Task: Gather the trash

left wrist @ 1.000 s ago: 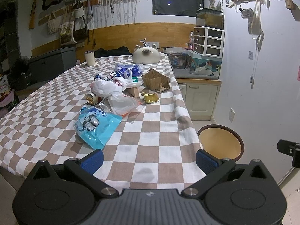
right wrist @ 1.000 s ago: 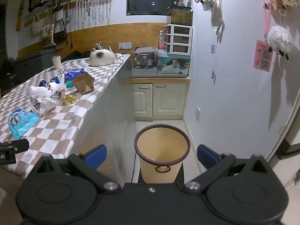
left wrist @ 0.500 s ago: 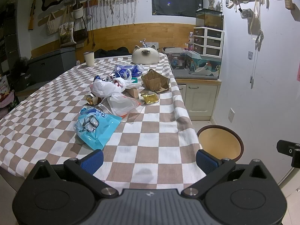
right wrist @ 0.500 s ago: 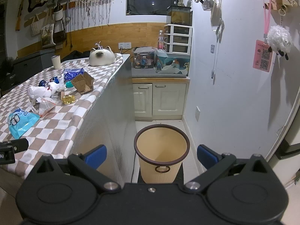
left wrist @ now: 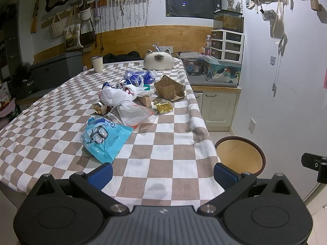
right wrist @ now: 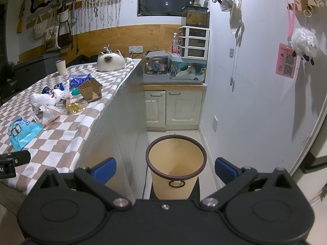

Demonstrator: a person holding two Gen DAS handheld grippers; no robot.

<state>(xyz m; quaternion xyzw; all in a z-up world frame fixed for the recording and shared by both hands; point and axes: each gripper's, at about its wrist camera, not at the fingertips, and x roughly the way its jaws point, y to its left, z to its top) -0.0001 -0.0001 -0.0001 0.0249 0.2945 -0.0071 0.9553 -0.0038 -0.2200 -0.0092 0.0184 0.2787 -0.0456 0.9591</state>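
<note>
Trash lies in a cluster on the checkered table: a light blue plastic bag nearest, a clear bag, a white bag, a gold foil wrapper, torn brown cardboard and a blue wrapper. My left gripper is open and empty over the table's near edge, just short of the blue bag. My right gripper is open and empty above the tan waste bin on the floor, right of the table. The bin also shows in the left wrist view.
A cat-shaped ceramic piece and a white cup stand at the table's far end. Cream cabinets with boxes and drawers on top stand behind the bin. A white wall runs close on the right.
The left wrist view has shifted very slightly; both grippers stay open and nearly still. No trash has moved.
</note>
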